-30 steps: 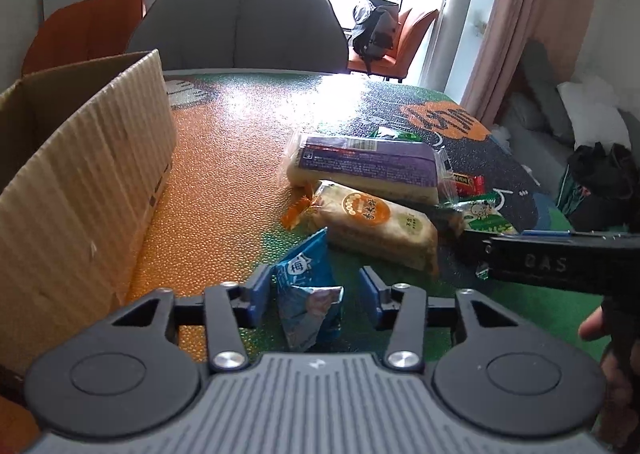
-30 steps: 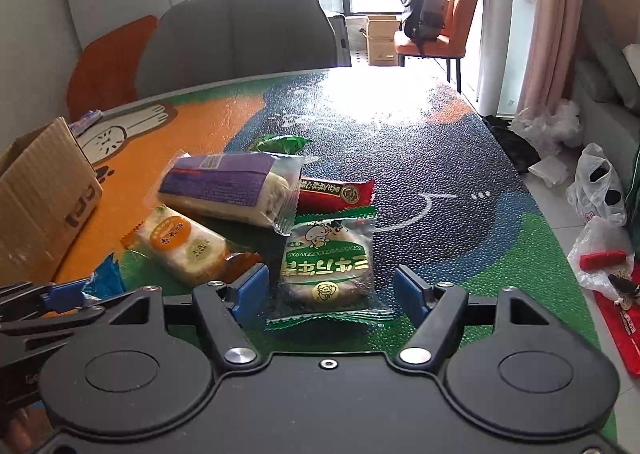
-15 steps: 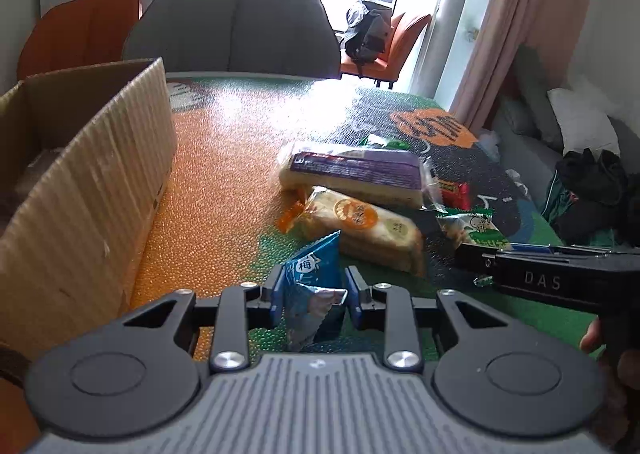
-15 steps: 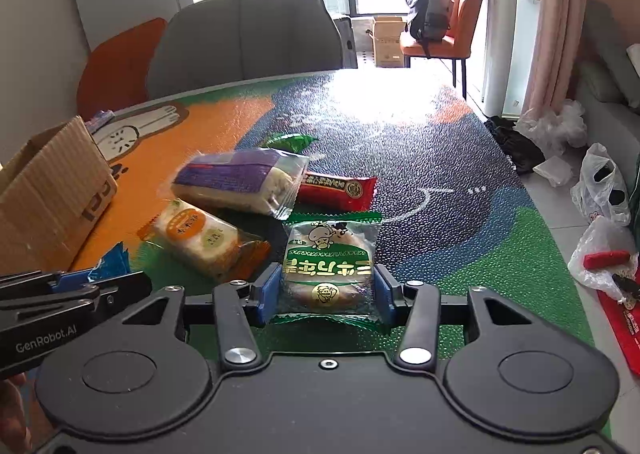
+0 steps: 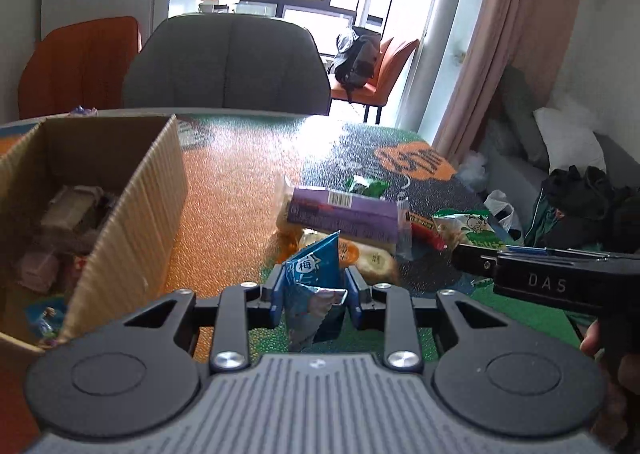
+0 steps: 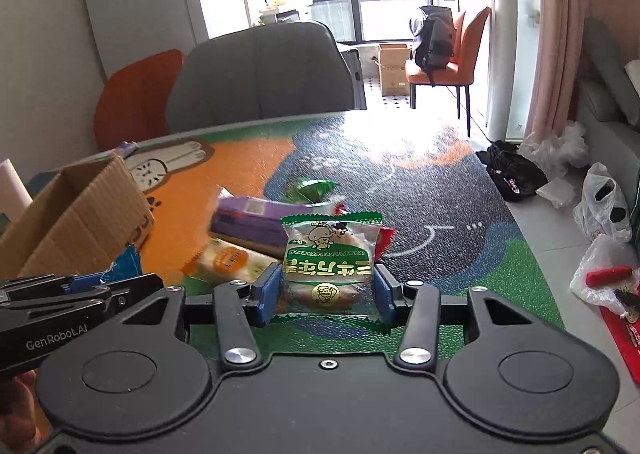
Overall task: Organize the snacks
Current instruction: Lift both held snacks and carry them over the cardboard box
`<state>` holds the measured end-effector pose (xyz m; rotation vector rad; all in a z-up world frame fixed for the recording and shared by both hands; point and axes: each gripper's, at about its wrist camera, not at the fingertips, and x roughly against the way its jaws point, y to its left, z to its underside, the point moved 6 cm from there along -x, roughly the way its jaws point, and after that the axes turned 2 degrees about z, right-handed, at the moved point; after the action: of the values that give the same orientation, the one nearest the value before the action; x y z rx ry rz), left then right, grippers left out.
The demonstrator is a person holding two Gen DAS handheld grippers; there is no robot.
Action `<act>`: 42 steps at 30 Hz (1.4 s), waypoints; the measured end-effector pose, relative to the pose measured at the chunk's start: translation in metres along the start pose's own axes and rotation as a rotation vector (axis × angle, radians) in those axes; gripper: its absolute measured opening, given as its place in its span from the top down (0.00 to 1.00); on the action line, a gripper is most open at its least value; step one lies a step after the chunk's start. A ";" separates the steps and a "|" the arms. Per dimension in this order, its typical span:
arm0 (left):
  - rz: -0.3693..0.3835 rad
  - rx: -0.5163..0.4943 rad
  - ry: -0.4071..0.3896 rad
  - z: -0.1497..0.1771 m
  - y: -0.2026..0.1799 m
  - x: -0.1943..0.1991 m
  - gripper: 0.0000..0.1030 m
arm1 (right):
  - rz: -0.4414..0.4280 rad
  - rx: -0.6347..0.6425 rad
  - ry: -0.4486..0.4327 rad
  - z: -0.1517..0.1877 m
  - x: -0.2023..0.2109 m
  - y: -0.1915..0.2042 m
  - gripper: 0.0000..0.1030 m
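Both packets have come up off the table since a second ago. My left gripper (image 5: 314, 296) fingers clamp the small blue foil snack packet (image 5: 314, 282) beside the open cardboard box (image 5: 132, 214); my right gripper (image 6: 326, 296) fingers clamp the green-edged clear bun packet (image 6: 330, 258).

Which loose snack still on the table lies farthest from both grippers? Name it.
The small green packet, alone on the dark patch beyond the purple-wrapped cake. The orange-label cake and red stick lie nearer the grippers.
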<state>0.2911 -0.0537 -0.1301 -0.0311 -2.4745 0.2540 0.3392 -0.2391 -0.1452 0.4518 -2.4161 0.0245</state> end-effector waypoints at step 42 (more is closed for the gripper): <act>-0.076 0.082 -0.121 -0.046 0.117 0.082 0.71 | -0.139 0.107 -0.093 -0.046 0.028 0.141 0.55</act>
<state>0.2493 0.0763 -0.0675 0.1160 -2.5762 0.3331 0.3015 -0.1089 -0.0786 0.6826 -2.4769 0.0731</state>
